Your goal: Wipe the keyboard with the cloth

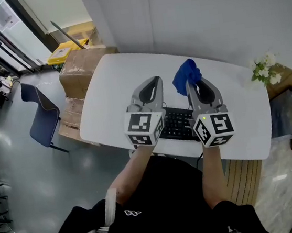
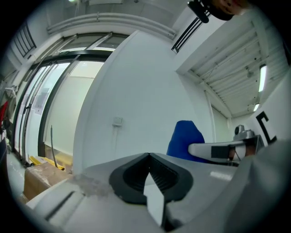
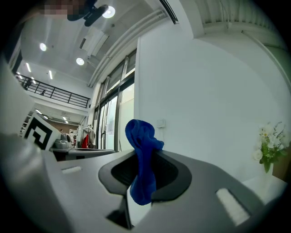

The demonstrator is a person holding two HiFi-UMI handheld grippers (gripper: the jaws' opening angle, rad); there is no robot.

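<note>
A black keyboard (image 1: 178,126) lies near the front edge of the white table (image 1: 115,80), mostly hidden under both grippers. My right gripper (image 1: 190,83) is raised above the table and shut on a blue cloth (image 1: 186,75), which bunches up past its tips. In the right gripper view the cloth (image 3: 143,159) hangs pinched between the closed jaws. My left gripper (image 1: 156,80) is held up beside it, jaws shut with nothing between them. From the left gripper view the blue cloth (image 2: 183,139) shows to the right, beside the right gripper (image 2: 213,150).
White flowers (image 1: 265,69) stand at the table's right end. Cardboard boxes (image 1: 79,68) sit against the table's far left corner, with a yellow bin (image 1: 64,52) behind them. A blue chair (image 1: 43,115) stands on the floor to the left. A white wall runs behind the table.
</note>
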